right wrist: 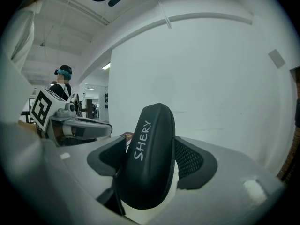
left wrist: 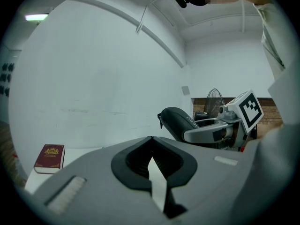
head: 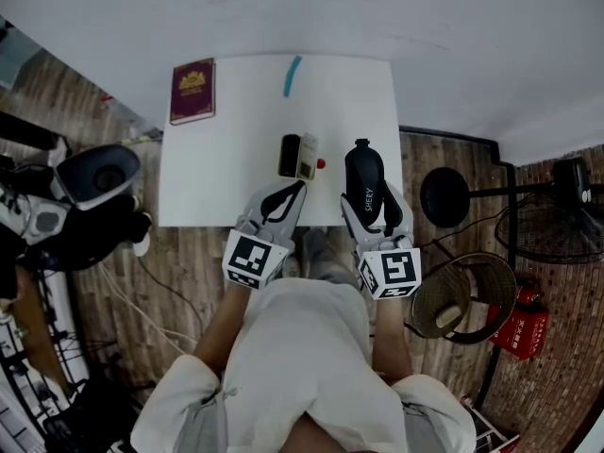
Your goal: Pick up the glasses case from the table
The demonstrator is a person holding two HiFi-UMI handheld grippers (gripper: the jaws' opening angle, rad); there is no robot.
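The right fingers (right wrist: 199, 163) are clamped on both sides of the black glasses case (right wrist: 150, 168), which tilts upward between them and appears lifted clear over the near edge of the white counter (head: 226, 177). The left fingers (left wrist: 133, 161) are pressed together on nothing. The pickup looks essentially done; at most a little more lift remains.

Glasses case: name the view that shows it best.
Right gripper view: the glasses case fills the centre, clamped in the right tool, its SHERY lettering readable. Head view shows it small from above, over the table. Left gripper view shows only its rounded end beyond the right tool.
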